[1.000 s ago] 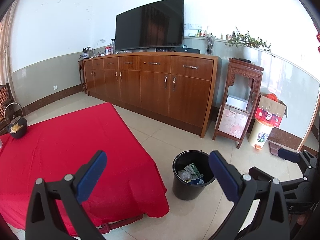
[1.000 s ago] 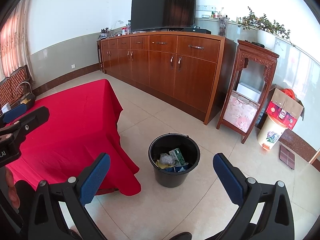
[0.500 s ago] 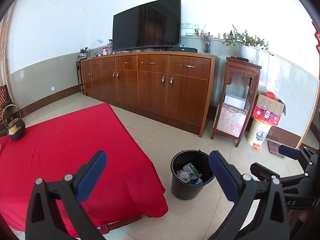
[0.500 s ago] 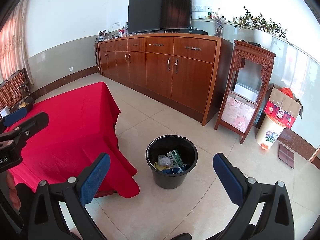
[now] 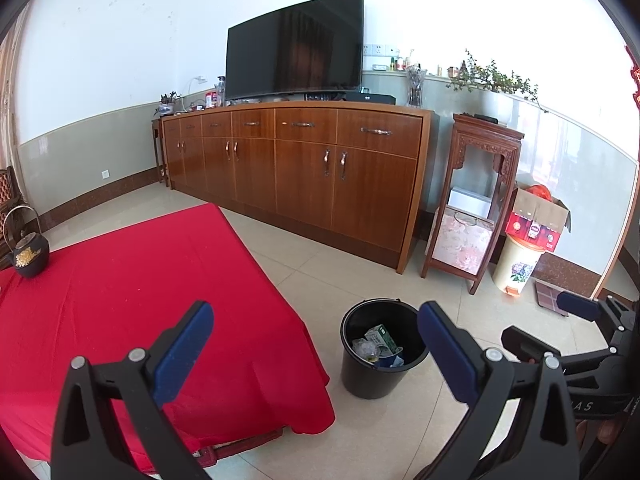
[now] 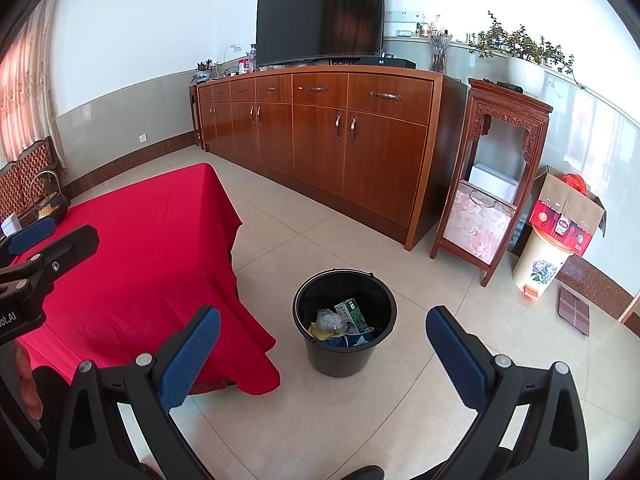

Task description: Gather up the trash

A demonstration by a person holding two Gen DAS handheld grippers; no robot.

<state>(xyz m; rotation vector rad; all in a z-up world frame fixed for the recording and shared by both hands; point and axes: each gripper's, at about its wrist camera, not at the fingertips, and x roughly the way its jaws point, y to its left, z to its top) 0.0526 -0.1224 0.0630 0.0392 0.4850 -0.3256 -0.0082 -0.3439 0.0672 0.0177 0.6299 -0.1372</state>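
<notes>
- While both tools hang above the floor, the left gripper [image 5: 312, 344] and the right gripper [image 6: 322, 344] each stand spread wide, blue pads well apart and nothing between them.
- Just beyond the fingertips in both views stands the black bucket [image 6: 345, 360] on the tiled floor, beside the draped corner of the red-clothed counter [image 5: 140, 280] and not touching it.
- Inside the bucket lies the trash [image 6: 340, 322]: a green-and-white carton [image 6: 352, 314] leaning upright, a crumpled clear wrapper [image 6: 330, 320], and something yellow and blue beneath (the shadow inside makes those hard to name).
- All of it looks light and easily crushed. The carton should hold its shape if pinched across its flat faces; the wrapper is limp and possibly slick, so a bunched fold is the best hold.
- From the right wrist view the bucket sits almost centred between the pads, below and ahead; from the left it lies toward the right pad.
- No loose trash shows on the cloth, so collecting seems largely done.
- A dark kettle [image 5: 30, 254] rests at the cloth's far edge.
- Farthest off stands the long wooden sideboard [image 5: 300, 168], carrying a television [image 5: 294, 46].
</notes>
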